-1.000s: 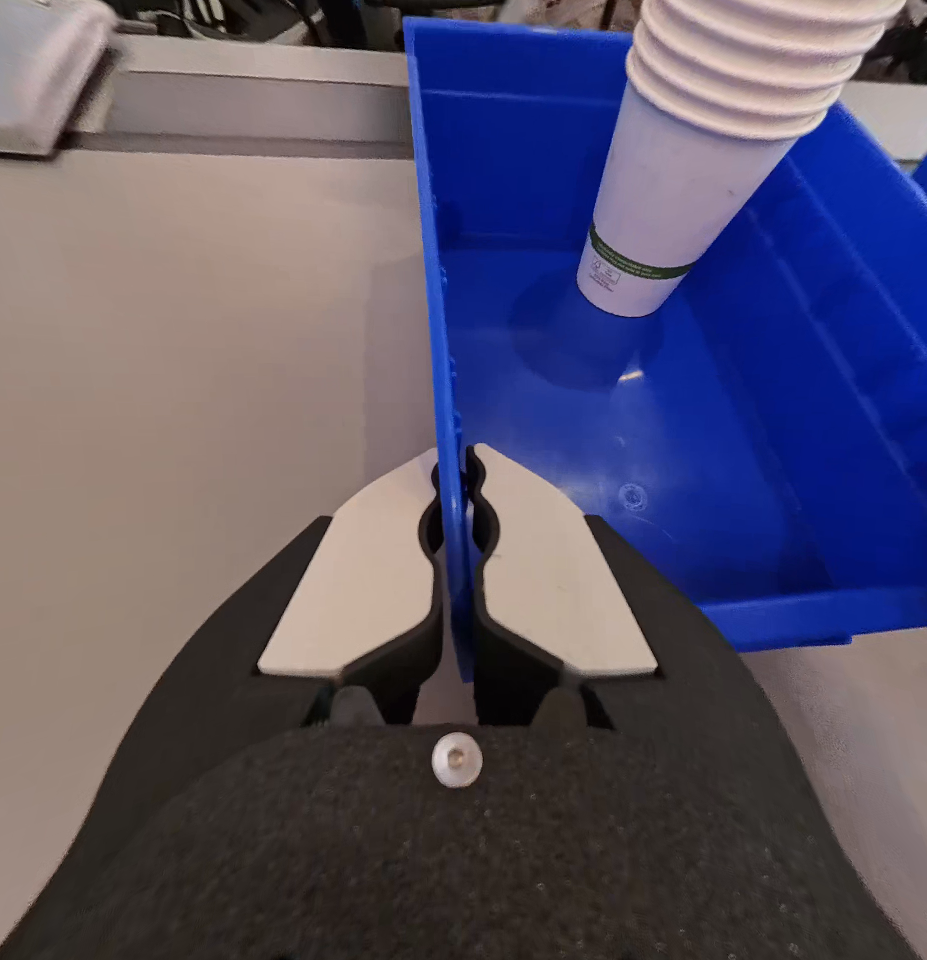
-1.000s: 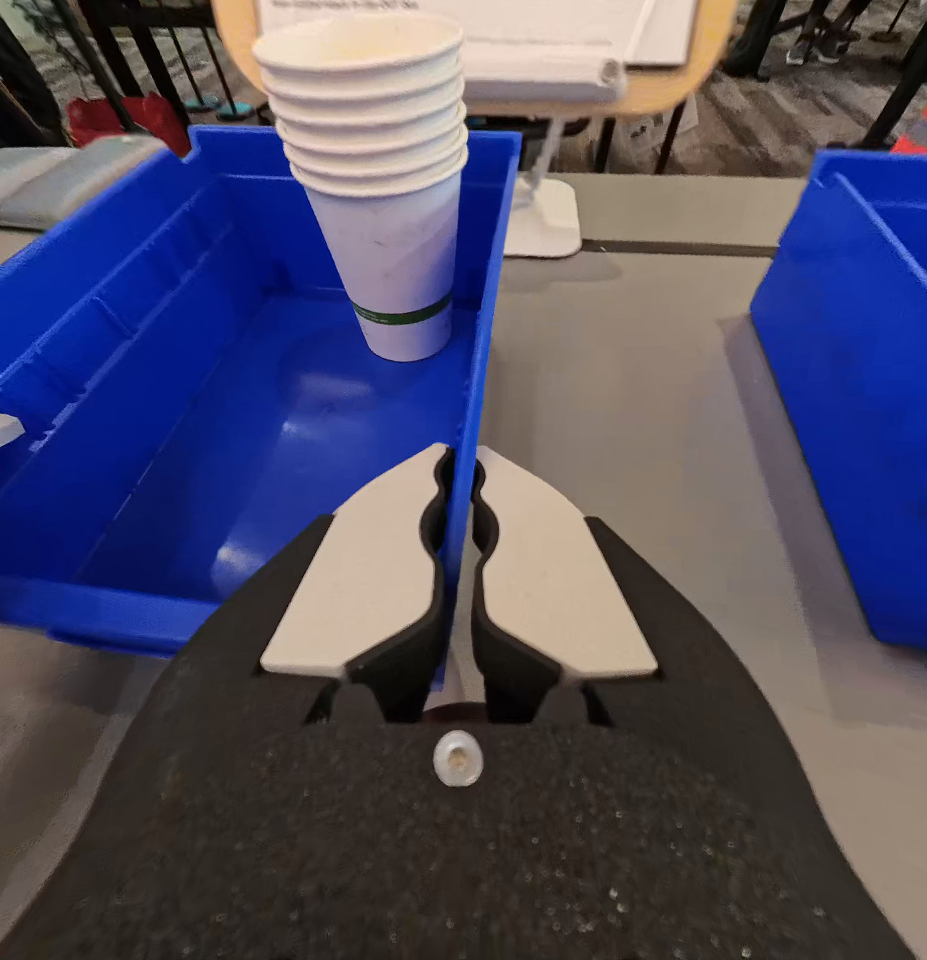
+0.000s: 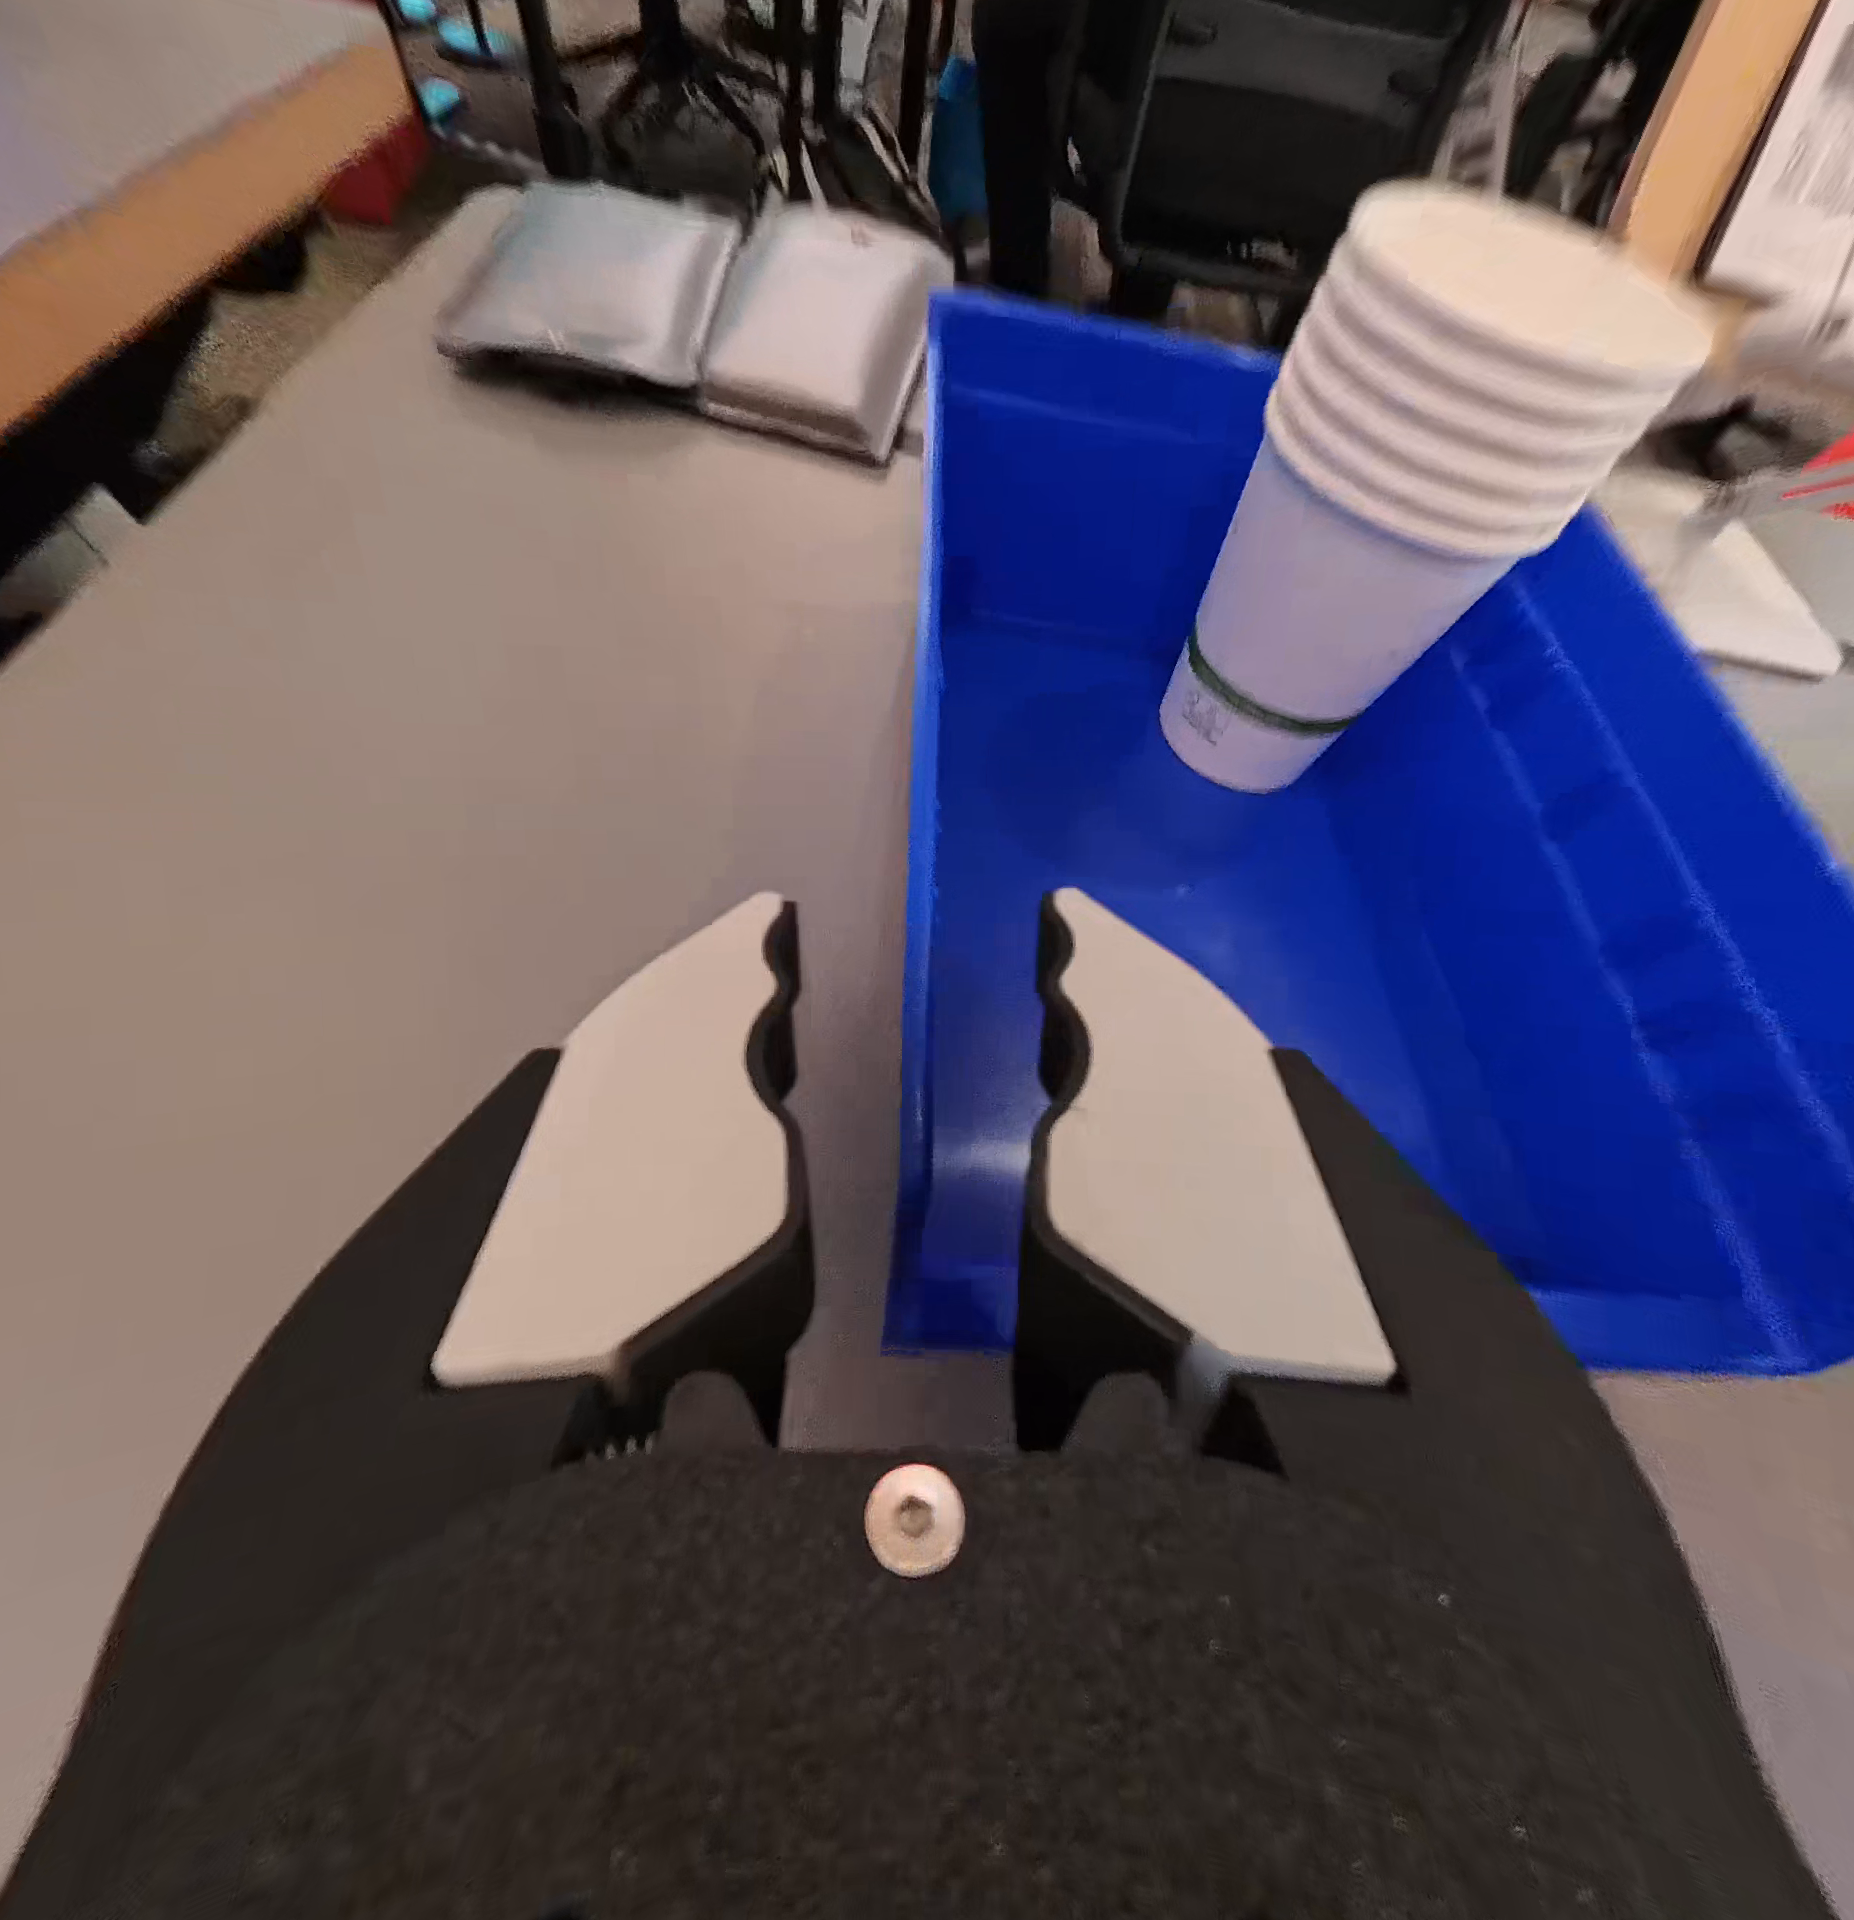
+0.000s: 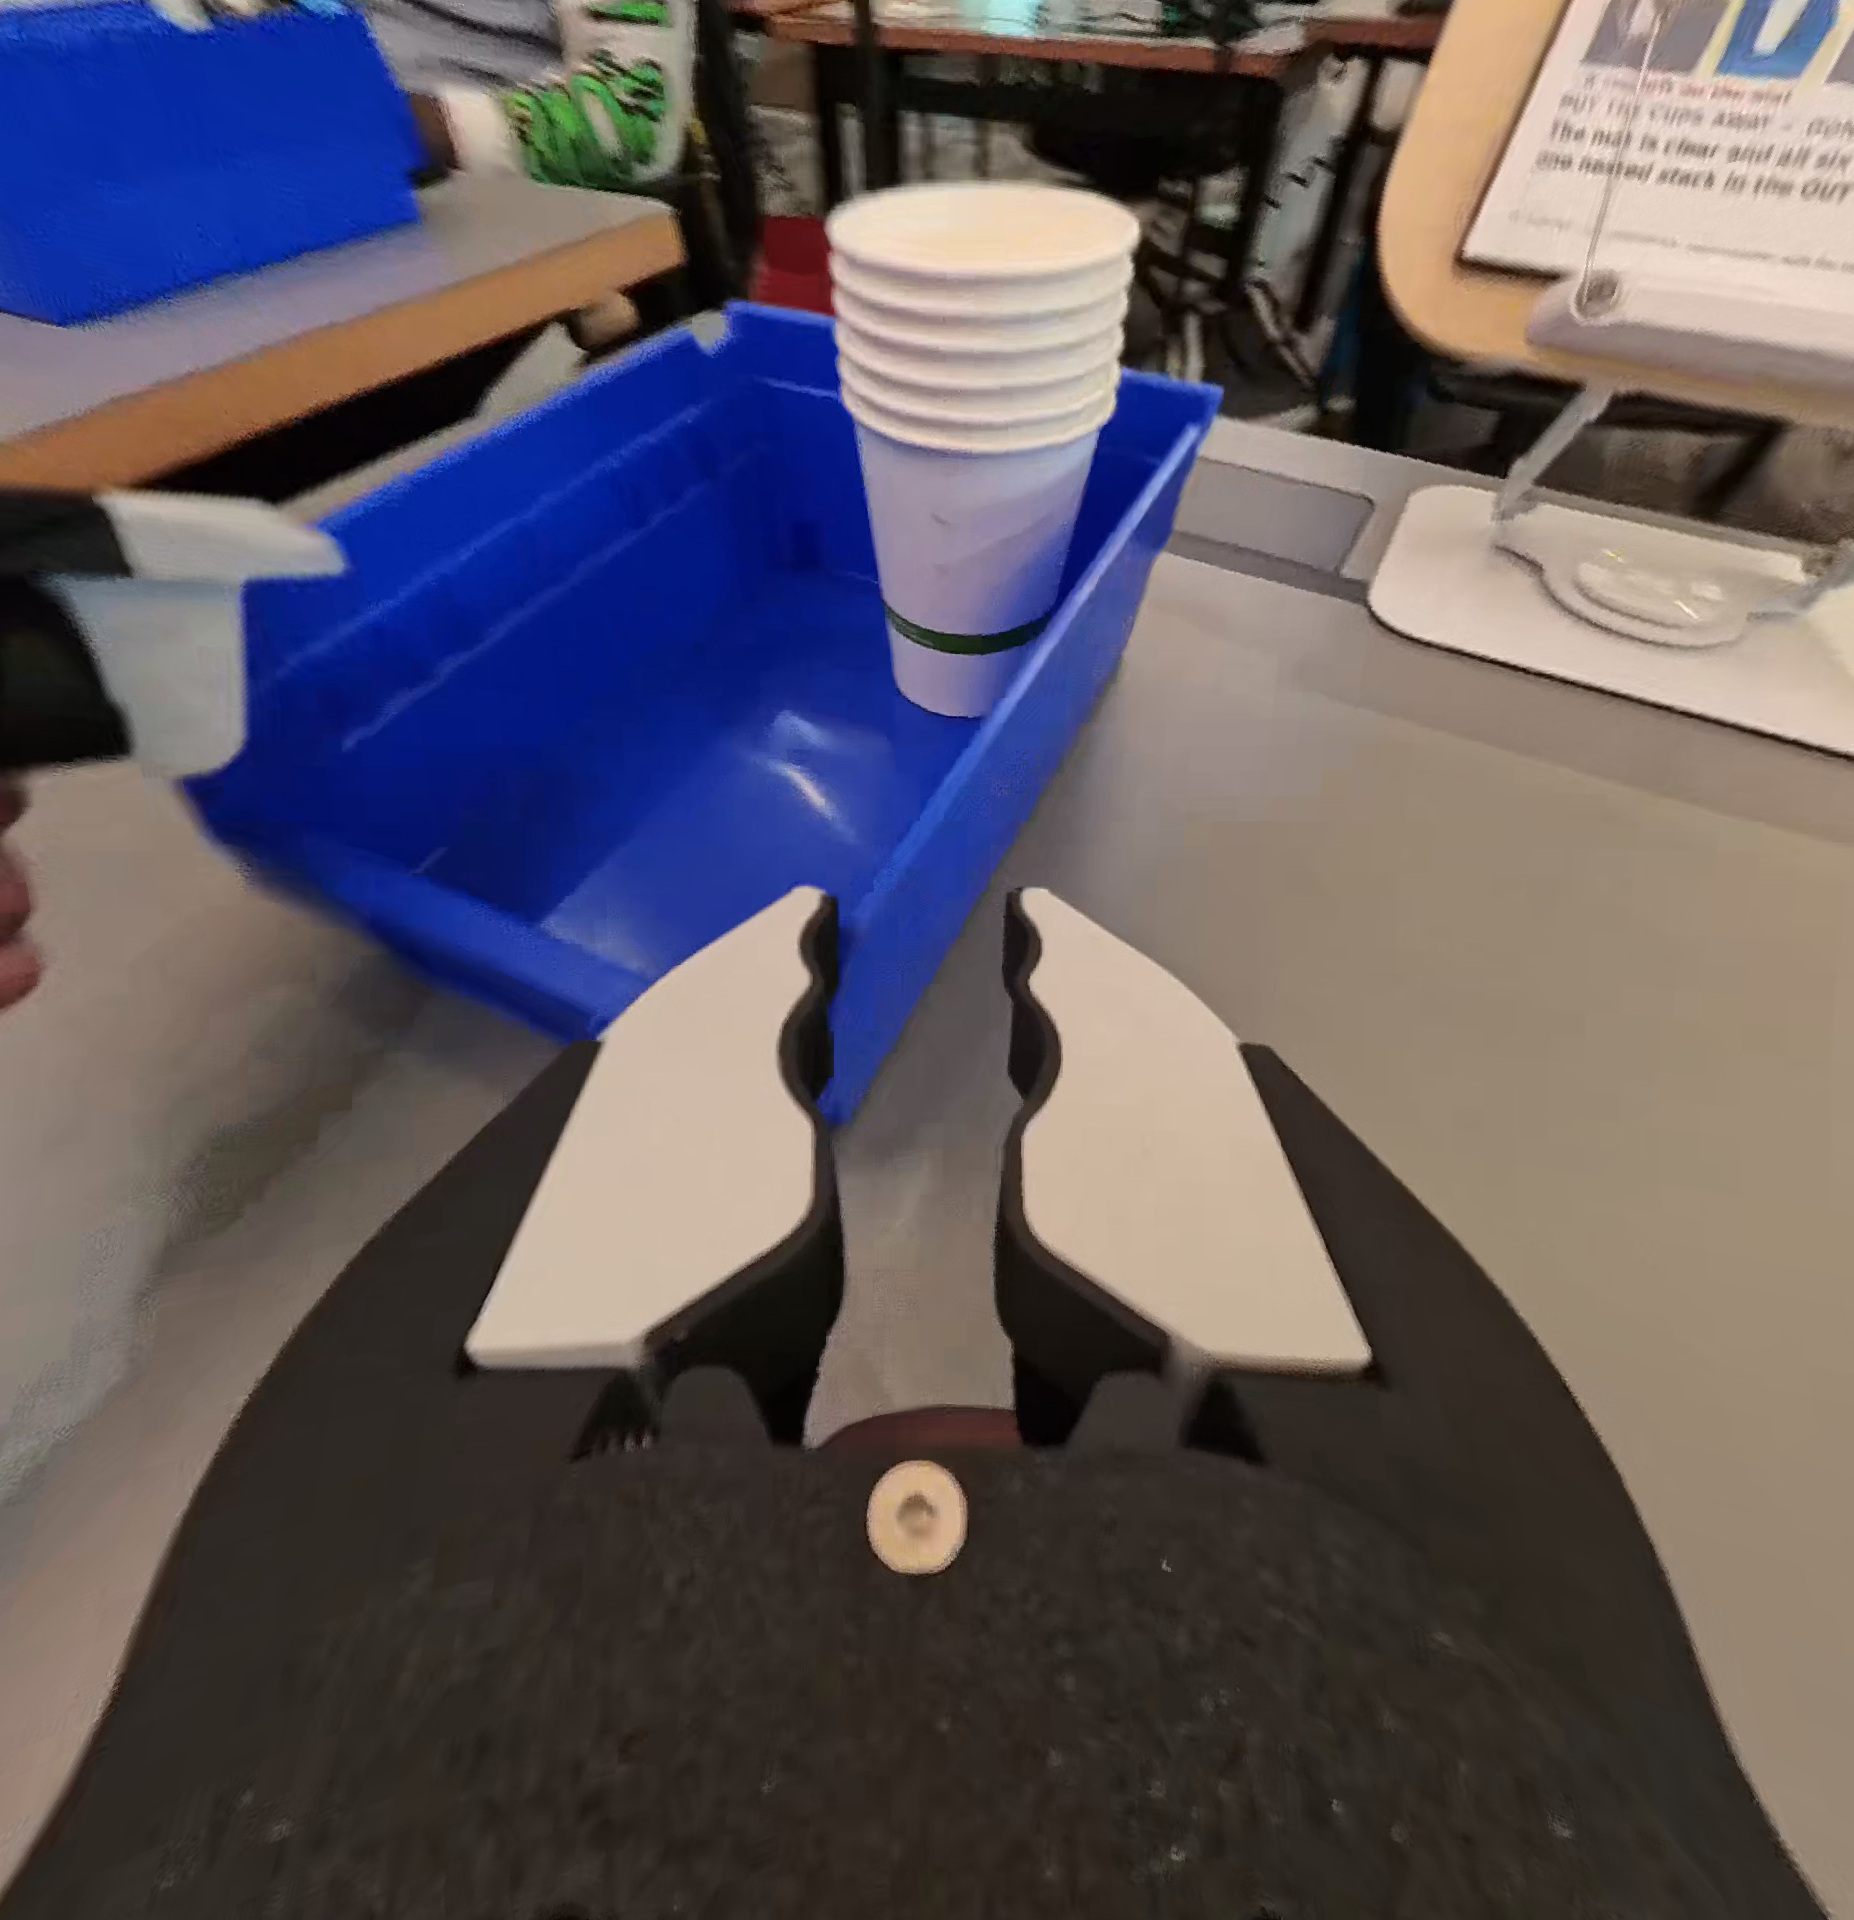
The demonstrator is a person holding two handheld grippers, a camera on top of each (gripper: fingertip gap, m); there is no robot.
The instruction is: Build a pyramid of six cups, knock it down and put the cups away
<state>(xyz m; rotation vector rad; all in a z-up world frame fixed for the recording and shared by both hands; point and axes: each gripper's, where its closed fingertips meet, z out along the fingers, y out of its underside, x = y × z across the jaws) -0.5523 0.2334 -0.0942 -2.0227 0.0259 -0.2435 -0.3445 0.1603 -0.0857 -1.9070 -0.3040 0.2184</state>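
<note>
Both grippers released the blue bin [image 3: 1681, 1039] walls, left gripper [image 3: 918, 925] and right gripper [image 4: 918, 920] now parted, cup stack [image 4: 980, 436] inside.

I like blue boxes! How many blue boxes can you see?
2. One blue box sits on the grey table just ahead, holding the stacked white cups. The other is on a farther table, upper left. More may be out of view.
</note>
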